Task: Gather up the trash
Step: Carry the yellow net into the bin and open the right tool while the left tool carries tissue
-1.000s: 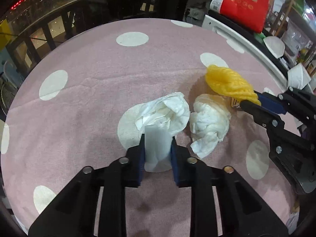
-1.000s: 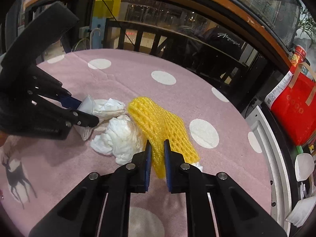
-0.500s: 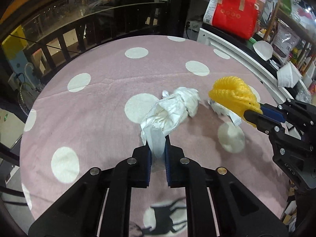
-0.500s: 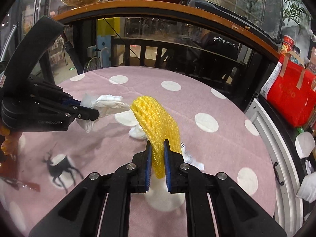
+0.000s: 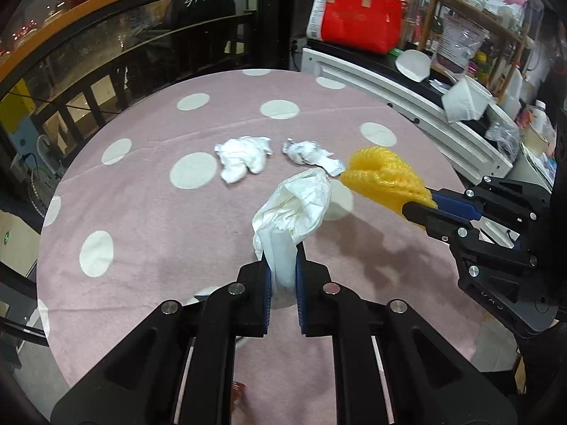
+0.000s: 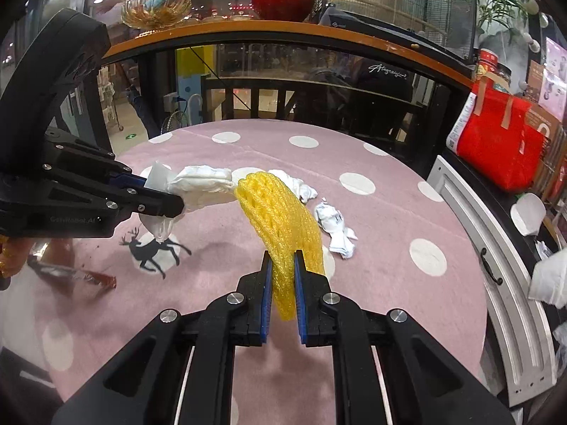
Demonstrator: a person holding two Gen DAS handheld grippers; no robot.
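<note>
So both tongs are loaded up over the pink polka-dot tablecloth (image 5: 149,212). The left gripper (image 5: 282,276) has its blue-padded jaws pinched nearly together on a wad of white tissue (image 5: 297,205), which sticks out past the tips and hangs above the cloth, not touching it. From the other side you can see the same tissue (image 6: 198,184) poking out of the left gripper (image 6: 159,200), with a bit drooping down underneath.

The right gripper (image 6: 283,276) is squeezed tight on a yellow foam net sleeve (image 6: 280,219), the kind fruit comes wrapped in. The foam arcs up and forward from the jaws, also lifted off the cloth. In the left view the yellow foam (image 5: 384,180) sits just to the right of the held tissue, close to it.

Still lying on the tablecloth: a crumpled white tissue (image 5: 242,157) beyond the held one, toward the far edge of the cloth, and a smaller scrunched wrapper (image 5: 310,154) just to its right. The two are near each other but apart. From the right wrist the wrapper (image 6: 335,226) is just right of the yellow foam.

There's a deer print (image 6: 152,248) on the cloth below the left gripper, and a red bag (image 5: 358,23) on the counter past the far side of the table.
</note>
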